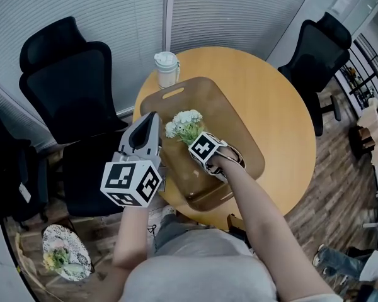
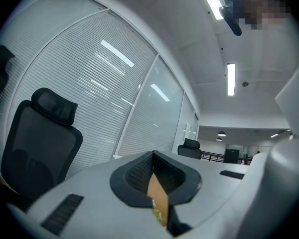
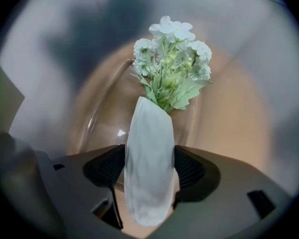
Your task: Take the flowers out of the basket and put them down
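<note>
A bunch of white flowers [image 1: 185,124] with green leaves sits over the brown tray-like basket [image 1: 239,137] on the round wooden table [image 1: 264,87]. My right gripper [image 1: 192,137] is shut on its white wrapped stem. In the right gripper view the wrap [image 3: 149,168] fills the space between both pads of that gripper [image 3: 149,153], and the blooms [image 3: 172,59] point away over the basket's floor [image 3: 104,113]. My left gripper [image 1: 152,116] is held up left of the basket, above the table edge. Its view faces blinds and ceiling. The left gripper [image 2: 157,169] looks shut with nothing held.
A lidded cup [image 1: 166,68] stands at the table's far edge beyond the basket handle. Black office chairs [image 1: 69,87] [image 1: 318,55] stand left and right of the table. On the floor at lower left lies a white lacy piece with more flowers [image 1: 64,254].
</note>
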A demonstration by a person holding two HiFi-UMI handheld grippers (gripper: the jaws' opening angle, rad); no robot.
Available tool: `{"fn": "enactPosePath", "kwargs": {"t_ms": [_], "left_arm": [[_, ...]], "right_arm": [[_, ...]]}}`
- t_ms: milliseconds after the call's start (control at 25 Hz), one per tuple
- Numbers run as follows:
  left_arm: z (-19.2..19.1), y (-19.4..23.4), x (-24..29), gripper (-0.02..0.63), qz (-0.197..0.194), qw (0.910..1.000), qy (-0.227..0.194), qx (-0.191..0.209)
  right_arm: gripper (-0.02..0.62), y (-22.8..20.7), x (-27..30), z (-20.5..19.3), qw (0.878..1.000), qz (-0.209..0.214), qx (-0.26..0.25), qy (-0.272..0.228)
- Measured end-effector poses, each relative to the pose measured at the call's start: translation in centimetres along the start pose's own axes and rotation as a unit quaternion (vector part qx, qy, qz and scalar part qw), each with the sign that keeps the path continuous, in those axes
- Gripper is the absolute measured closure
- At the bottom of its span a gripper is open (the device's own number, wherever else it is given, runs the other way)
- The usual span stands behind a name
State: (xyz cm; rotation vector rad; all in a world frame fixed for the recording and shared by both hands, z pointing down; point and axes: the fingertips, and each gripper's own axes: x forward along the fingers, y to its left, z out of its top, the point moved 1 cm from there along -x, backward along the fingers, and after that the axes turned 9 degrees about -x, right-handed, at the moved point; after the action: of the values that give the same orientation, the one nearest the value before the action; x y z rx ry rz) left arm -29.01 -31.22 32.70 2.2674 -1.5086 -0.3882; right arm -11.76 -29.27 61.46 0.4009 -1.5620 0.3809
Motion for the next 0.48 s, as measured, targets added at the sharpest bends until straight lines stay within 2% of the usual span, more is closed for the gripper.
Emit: {"fn": "enactPosePath", "kwargs": {"t_ms": [280, 480], "left_arm": [[-0.2, 0.5, -0.3, 0.601, 0.008, 1.0000, 0.003, 0.003], [-0.3, 0.5, -0.3, 0.601, 0.010, 0.9999, 0.006, 0.005]], "right_arm": [[0.244, 0.1, 1.9, -0.7, 0.999, -0.007, -0.048, 0.022], [0.218, 0.7, 1.5, -1.6, 0.998, 0.010, -0.043, 0.050]]}}
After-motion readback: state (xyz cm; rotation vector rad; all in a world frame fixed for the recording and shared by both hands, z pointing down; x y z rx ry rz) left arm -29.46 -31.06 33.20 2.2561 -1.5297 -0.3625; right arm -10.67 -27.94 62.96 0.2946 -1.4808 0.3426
